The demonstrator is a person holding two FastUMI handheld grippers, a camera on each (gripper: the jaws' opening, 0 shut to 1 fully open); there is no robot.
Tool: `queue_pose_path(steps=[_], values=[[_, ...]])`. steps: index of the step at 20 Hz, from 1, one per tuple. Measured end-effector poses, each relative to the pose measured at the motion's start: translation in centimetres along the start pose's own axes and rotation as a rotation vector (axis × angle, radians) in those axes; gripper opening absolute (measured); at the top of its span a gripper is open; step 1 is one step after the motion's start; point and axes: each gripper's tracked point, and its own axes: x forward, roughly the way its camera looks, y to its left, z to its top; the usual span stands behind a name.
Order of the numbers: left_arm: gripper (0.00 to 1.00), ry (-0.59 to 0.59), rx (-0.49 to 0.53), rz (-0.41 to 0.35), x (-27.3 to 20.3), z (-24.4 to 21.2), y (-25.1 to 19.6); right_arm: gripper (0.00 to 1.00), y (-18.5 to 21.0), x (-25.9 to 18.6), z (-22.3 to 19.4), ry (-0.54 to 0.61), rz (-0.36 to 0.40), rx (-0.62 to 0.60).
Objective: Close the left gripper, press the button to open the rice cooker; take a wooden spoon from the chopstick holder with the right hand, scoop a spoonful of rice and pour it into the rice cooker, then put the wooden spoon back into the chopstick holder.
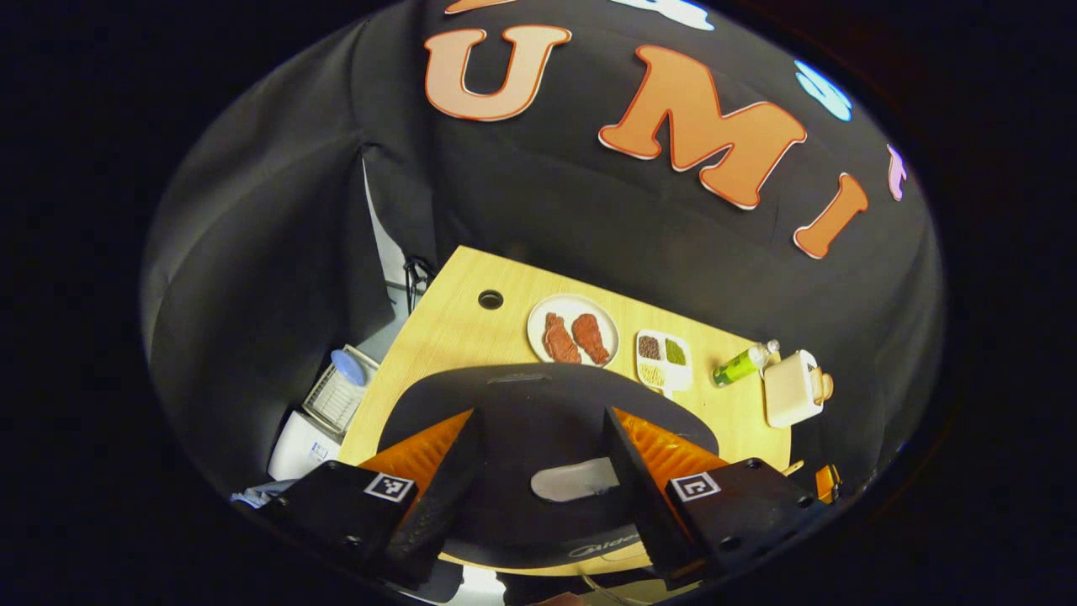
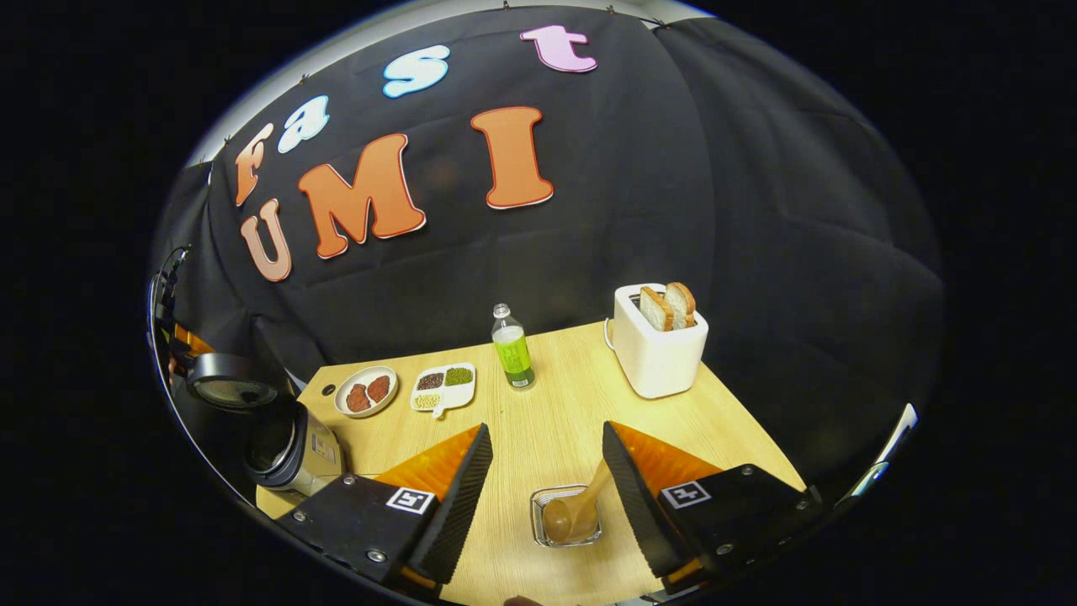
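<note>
Dim booth lit from overhead, pale wooden desk (image 2: pixel 555 421) the brightest area, soft short shadows beside the things on it, strong fisheye bending at the edges, nearest parts slightly soft, no harsh glare

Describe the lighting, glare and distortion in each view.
Left gripper view: fisheye bends the table edge; the cooker lid is dark, its button catching a pale sheen. Right gripper view: even light, sharp toaster, cooker warped at the rim.
</note>
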Motion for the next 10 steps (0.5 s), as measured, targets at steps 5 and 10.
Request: queue_pose_path(steps=[5,10], values=[[0.96,0.168,0.058,0.092,0.8,-4.3,-0.3,0.83,0.8,0.5,-0.6,0.013,0.032,-0.003],[0.97,0.357,0.073,0.145,2.9,-9.8,-0.1,0.83,2.0,0.9,-0.8,0.021,0.061,-0.043]])
